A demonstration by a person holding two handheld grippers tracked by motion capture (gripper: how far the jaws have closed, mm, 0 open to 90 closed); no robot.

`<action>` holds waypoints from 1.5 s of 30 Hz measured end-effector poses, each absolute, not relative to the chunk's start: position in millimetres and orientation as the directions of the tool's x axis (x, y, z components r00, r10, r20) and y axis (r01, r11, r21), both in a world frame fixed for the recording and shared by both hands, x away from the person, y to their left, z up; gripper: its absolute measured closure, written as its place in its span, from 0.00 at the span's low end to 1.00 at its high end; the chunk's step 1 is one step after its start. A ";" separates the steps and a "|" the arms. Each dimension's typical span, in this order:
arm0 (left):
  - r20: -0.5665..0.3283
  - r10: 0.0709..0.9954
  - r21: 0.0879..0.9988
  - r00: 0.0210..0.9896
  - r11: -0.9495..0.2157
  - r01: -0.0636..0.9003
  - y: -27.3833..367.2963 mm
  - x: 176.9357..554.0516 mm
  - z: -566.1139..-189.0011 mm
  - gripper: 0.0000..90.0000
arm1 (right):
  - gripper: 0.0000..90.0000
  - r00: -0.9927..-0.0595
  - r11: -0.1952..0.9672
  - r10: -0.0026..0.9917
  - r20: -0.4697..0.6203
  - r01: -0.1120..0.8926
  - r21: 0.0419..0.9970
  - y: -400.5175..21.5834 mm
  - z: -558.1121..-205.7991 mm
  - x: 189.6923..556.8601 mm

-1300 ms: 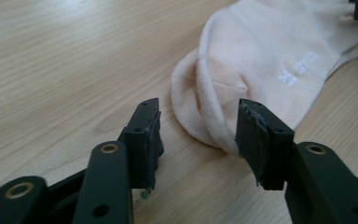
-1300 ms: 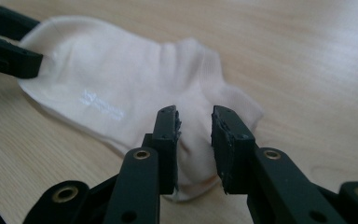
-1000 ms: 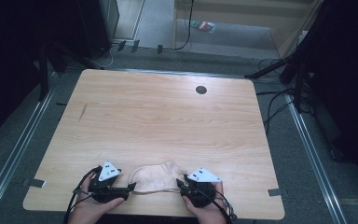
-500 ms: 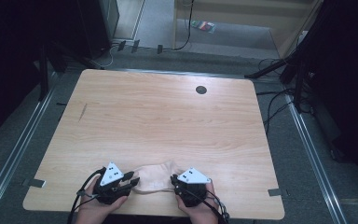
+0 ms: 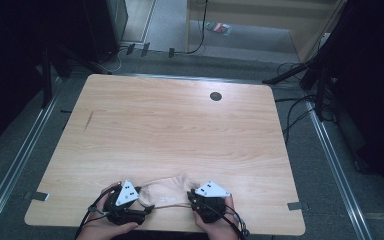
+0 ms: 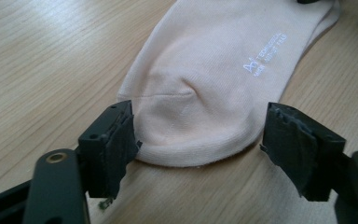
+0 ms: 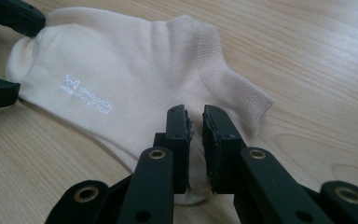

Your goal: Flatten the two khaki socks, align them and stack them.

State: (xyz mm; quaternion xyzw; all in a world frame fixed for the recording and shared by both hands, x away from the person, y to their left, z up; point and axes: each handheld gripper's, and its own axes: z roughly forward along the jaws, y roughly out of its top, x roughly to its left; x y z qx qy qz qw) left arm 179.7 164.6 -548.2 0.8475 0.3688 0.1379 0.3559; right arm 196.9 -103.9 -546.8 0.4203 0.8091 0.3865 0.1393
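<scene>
Pale wood table (image 5: 180,130), cream sock (image 5: 167,189), dark cluttered floor (image 5: 325,165)

sock (image 6: 205,88): showing pale cream, with small white lettering toward 2 o'clock
cuff of sock (image 7: 233,84): showing ribbed knit, same cream
table (image 5: 180,130): showing light wood grain, with a dark round spot toward 1 o'clock
left gripper (image 6: 198,135): showing black jaws
right gripper (image 7: 196,123): showing black jaws, brass-coloured rivets
plates on grippers (image 5: 126,192): showing grey-white

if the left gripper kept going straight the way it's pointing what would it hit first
Most likely the toe end of the cream sock: the left gripper has its open jaws standing either side of that rounded edge, with nothing between. Depth is hard to judge.
</scene>
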 end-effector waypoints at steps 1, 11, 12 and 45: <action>-0.027 0.725 0.704 0.688 -0.475 0.528 164.0 180.0 -548.3 0.26 | 0.90 -0.614 0.361 0.785 0.080 0.560 0.746 -103.9 -546.9 196.8; -0.051 0.734 0.747 0.677 -0.422 0.514 167.3 180.0 -543.1 0.20 | 0.77 -0.625 0.324 0.770 0.131 0.558 0.764 -107.4 -542.0 196.9; -0.064 0.738 0.761 0.672 -0.399 0.511 169.4 179.6 -540.5 0.19 | 0.75 -0.627 0.315 0.768 0.131 0.547 0.775 -109.0 -540.1 196.9; -0.225 0.858 0.826 0.461 -0.083 0.558 260.6 202.6 -532.7 0.06 | 0.00 -0.433 0.174 0.895 0.108 0.561 0.809 -170.1 -523.6 220.0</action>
